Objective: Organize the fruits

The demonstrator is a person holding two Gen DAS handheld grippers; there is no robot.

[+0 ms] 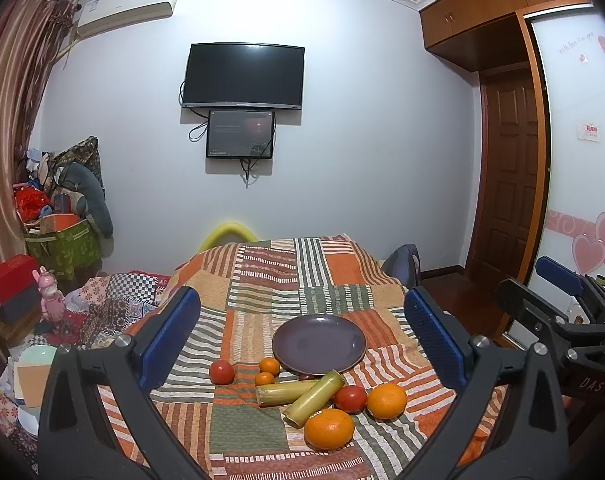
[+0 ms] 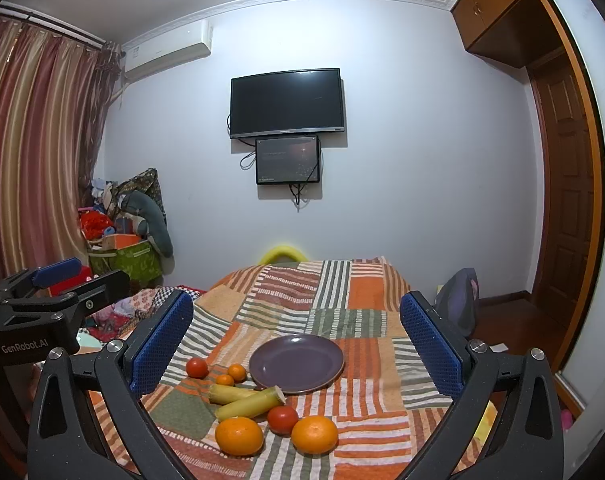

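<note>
On a patchwork cloth lies an empty purple plate (image 1: 319, 344) (image 2: 296, 364). In front of it are two sugarcane pieces (image 1: 302, 396) (image 2: 246, 400), two small tangerines (image 1: 270, 365) (image 2: 237, 372), a left tomato (image 1: 221, 372) (image 2: 197, 368), a second tomato (image 1: 350, 399) (image 2: 282, 419), and two oranges (image 1: 329, 429) (image 1: 386, 400) (image 2: 239, 436) (image 2: 314, 434). My left gripper (image 1: 300, 294) hovers open, short of the fruit, holding nothing. My right gripper (image 2: 296, 298) is likewise open and empty, beside the left one.
The cloth-covered table (image 1: 270, 272) drops off at its left and right edges. Cluttered bedding and a pink toy (image 1: 50, 300) lie to the left, a backpack (image 2: 458, 300) stands on the floor at the right. A wall television (image 1: 244, 76) hangs behind, with a wooden door (image 1: 510, 168) at the right.
</note>
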